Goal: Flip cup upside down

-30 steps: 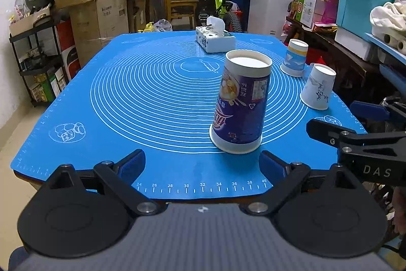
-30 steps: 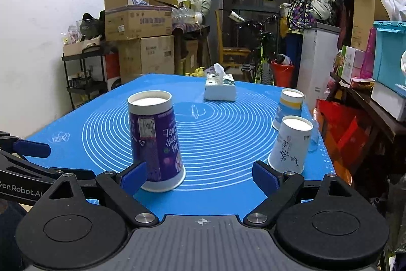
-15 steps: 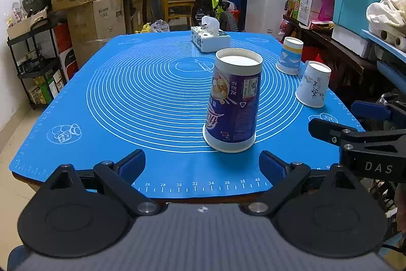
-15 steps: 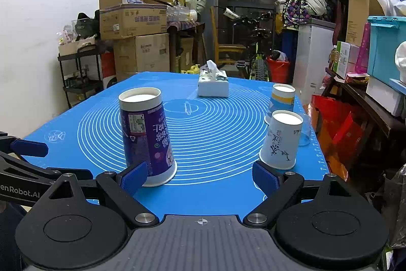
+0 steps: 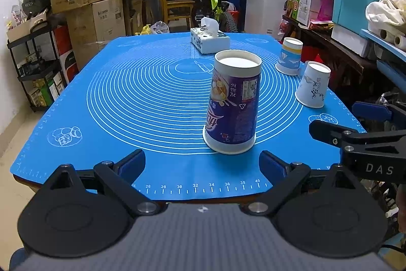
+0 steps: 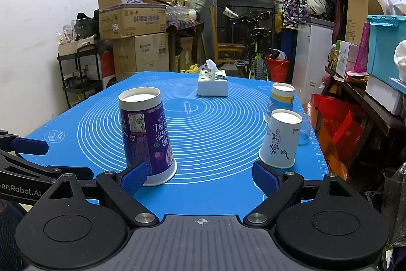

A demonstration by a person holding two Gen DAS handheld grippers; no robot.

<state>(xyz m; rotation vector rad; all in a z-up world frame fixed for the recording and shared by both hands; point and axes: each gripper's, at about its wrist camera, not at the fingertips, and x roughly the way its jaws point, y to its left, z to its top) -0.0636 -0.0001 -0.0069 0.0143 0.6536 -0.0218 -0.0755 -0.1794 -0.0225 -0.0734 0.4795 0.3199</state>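
A tall purple paper cup (image 5: 233,103) stands upside down, wide rim on the blue mat (image 5: 142,93), near the front edge. It also shows in the right wrist view (image 6: 146,139). My left gripper (image 5: 202,164) is open and empty, just short of the cup. My right gripper (image 6: 199,175) is open and empty, to the cup's right; its left finger (image 6: 133,175) overlaps the cup's base in view. The right gripper also shows in the left wrist view (image 5: 360,133).
Two smaller paper cups stand upside down at the mat's right side: a white one (image 6: 280,139) and a blue-and-yellow one (image 6: 280,103). A tissue box (image 6: 212,84) sits at the far middle. Boxes, shelves and a bicycle surround the table.
Both grippers have drawn back from the table a little. The cups look smaller and farther. The purple cup has not moved on the mat.
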